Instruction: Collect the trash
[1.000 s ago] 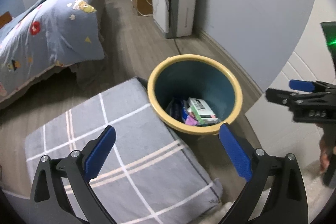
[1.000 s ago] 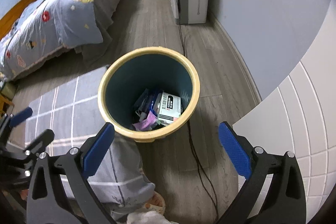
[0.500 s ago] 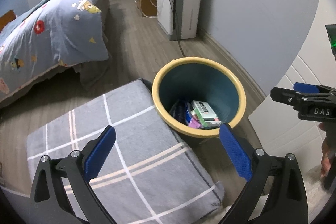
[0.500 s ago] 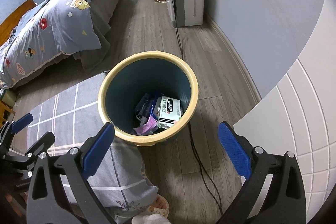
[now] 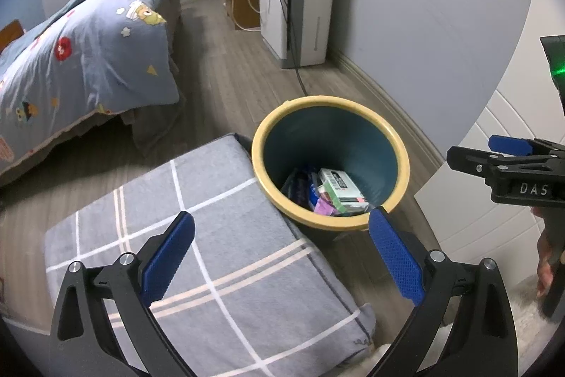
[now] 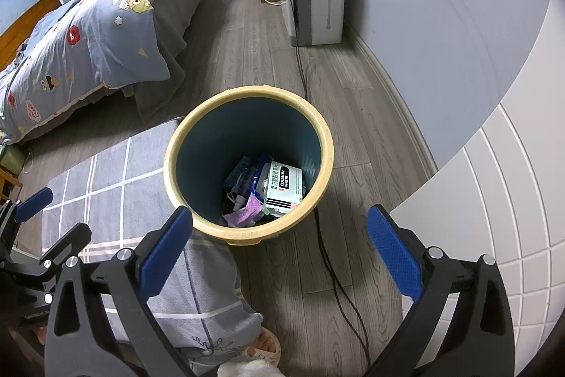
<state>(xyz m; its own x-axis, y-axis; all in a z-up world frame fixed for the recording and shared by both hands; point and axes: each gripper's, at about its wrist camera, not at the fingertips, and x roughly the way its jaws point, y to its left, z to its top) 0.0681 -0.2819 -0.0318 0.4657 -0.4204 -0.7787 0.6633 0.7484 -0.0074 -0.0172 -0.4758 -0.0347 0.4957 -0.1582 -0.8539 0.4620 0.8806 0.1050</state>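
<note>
We find the left gripper point(image 5: 280, 255) over the person's grey checked trouser leg point(image 5: 197, 257), jaws wide apart and empty. The waste bin point(image 6: 326, 161) stands on the floor just beside that leg, wrappers and a carton point(image 6: 284, 189) lying inside. The right gripper point(image 6: 279, 251), likewise spread and empty, hangs above the bin's near rim, seemingly placed for dropping.

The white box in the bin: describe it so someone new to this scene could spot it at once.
Find the yellow-rimmed teal bin on the wood floor, between the bed and the wall. The white box lies at its bottom, on the wall side of the pile. It alone has a black label and black stripes; its neighbours are purple and dark wrappers.
</note>
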